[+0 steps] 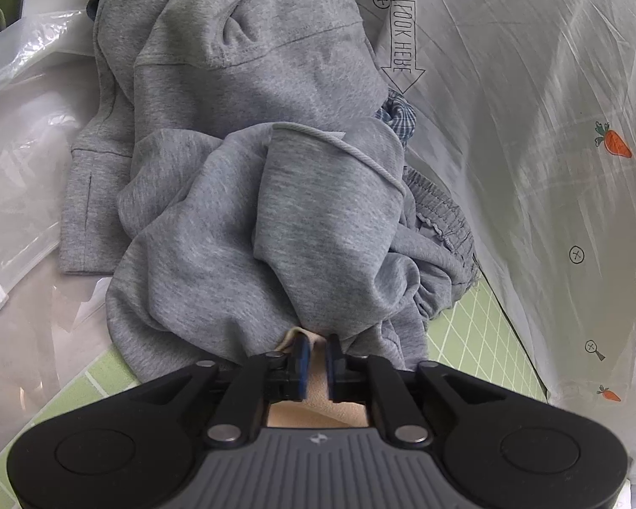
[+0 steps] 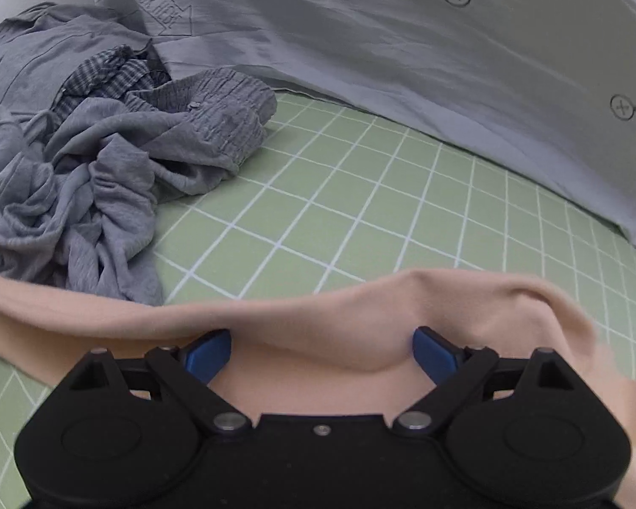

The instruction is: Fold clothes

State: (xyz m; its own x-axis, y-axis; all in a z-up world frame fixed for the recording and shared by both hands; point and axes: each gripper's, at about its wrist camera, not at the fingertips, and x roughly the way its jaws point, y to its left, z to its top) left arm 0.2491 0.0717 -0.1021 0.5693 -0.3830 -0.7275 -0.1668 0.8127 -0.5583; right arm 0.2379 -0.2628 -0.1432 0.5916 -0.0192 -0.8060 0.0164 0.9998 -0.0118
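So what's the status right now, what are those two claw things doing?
Left hand-held gripper shut on peach garment. Right hand-held gripper open around it. Grey clothes pile lies on its far end.

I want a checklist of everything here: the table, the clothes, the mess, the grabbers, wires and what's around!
Surface: green grid mat.
Job's things: peach garment stretched between both tools; grey hoodie crumpled in a pile.
Clutter: grey shorts, checked cloth, clear plastic bags.
Grippers: left hand-held gripper pinched shut on peach garment; right hand-held gripper open, cloth between its fingers.
Cables: nothing seen.
Surroundings: white printed sheet with carrots.
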